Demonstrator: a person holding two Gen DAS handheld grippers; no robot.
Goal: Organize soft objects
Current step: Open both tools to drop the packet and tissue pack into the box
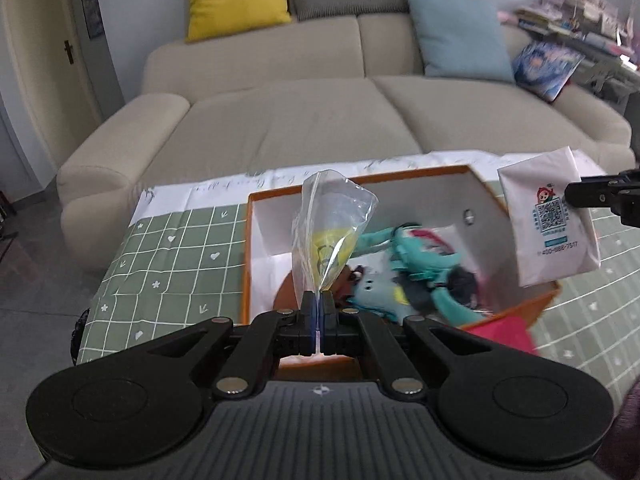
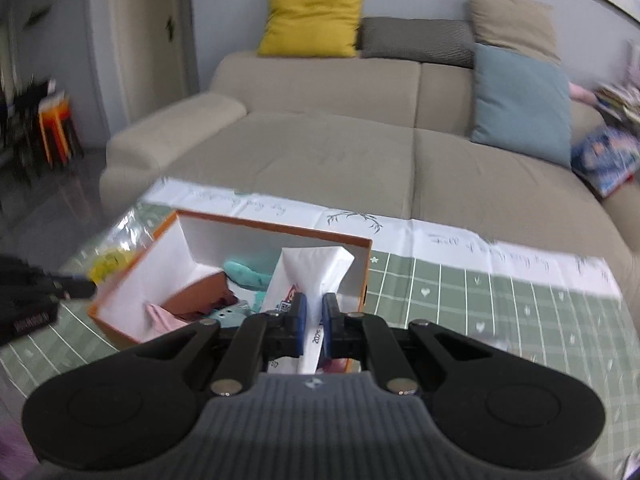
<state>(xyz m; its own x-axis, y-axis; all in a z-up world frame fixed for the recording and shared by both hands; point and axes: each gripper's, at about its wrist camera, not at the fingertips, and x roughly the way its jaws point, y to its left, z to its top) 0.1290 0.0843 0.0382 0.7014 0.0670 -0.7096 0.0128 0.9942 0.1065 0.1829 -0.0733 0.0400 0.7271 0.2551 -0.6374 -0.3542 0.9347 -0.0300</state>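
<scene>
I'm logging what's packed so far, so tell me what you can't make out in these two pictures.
- Left wrist view: the yellow item inside the clear bag held by the left gripper; crinkled plastic glare hides what it is.
- Left wrist view: toys in the orange box overlap; blur hides their count.
- Right wrist view: print on the white tissue pack is covered by the right gripper.
- Right wrist view: left edge is motion-blurred.

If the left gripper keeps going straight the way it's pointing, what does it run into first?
Most likely the plush toys inside the orange box. The left gripper, shut on a clear plastic bag, angles down into the open box. Depth is unclear, so it could meet the box's floor instead.
</scene>
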